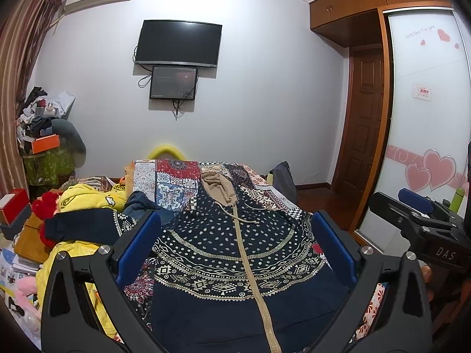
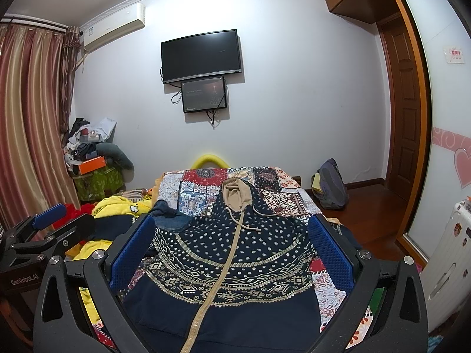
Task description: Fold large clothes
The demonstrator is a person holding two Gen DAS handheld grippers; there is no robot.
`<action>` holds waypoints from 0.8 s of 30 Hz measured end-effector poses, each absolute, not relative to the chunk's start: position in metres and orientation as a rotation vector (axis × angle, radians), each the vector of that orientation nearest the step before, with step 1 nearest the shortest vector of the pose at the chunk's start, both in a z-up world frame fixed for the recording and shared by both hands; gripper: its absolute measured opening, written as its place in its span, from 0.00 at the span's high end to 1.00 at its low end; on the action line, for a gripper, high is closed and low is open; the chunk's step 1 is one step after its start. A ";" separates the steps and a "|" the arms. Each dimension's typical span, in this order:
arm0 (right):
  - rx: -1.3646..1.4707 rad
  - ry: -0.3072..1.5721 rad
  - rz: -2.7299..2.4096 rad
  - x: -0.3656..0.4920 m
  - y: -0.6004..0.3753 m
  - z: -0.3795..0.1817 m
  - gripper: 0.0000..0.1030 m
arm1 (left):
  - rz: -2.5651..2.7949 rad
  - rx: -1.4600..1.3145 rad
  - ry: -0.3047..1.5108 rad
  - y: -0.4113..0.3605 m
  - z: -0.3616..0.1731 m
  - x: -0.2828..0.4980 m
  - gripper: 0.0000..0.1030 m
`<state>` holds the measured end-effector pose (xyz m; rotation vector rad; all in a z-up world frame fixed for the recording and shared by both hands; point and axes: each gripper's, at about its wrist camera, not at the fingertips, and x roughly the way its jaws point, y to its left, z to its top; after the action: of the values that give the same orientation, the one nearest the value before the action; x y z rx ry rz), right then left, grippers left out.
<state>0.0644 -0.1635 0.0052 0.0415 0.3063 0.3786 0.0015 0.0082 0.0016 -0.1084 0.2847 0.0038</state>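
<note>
Hovering both spread, empty tools, left tool (image 1: pixel 235 253) and right tool (image 2: pixel 232 253), over the hoodie (image 1: pixel 235 253), I see its zipper (image 2: pixel 217 276) running lengthwise away, centred between them.

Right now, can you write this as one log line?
stage: pre-fold | hoodie: flat on bed, zipped | left tool: open | right tool: open

Pale wall (image 2: pixel 294 103) carries a dark television (image 2: pixel 201 56) at twelve o'clock; striped curtains (image 2: pixel 26 123) at nine, wooden door (image 2: pixel 403 111) at three.
</note>
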 end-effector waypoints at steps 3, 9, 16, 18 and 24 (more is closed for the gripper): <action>0.042 0.307 0.379 0.065 -0.163 0.005 0.00 | 0.005 -0.106 0.285 0.008 0.001 0.002 0.00; 0.042 0.307 0.379 0.065 -0.164 0.006 0.00 | 0.003 -0.108 0.284 0.009 0.001 0.000 0.00; 0.043 0.307 0.379 0.065 -0.164 0.006 0.00 | 0.003 -0.110 0.284 0.009 0.002 0.000 0.00; 0.042 0.307 0.379 0.065 -0.164 0.006 0.00 | 0.003 -0.110 0.284 0.010 0.002 0.000 0.00; 0.043 0.308 0.379 0.067 -0.164 0.007 0.00 | 0.004 -0.110 0.284 0.010 0.001 0.000 0.00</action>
<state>0.0668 -0.1645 0.0071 0.0432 0.3079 0.3792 -0.0004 0.0097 0.0013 -0.1102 0.2841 0.0041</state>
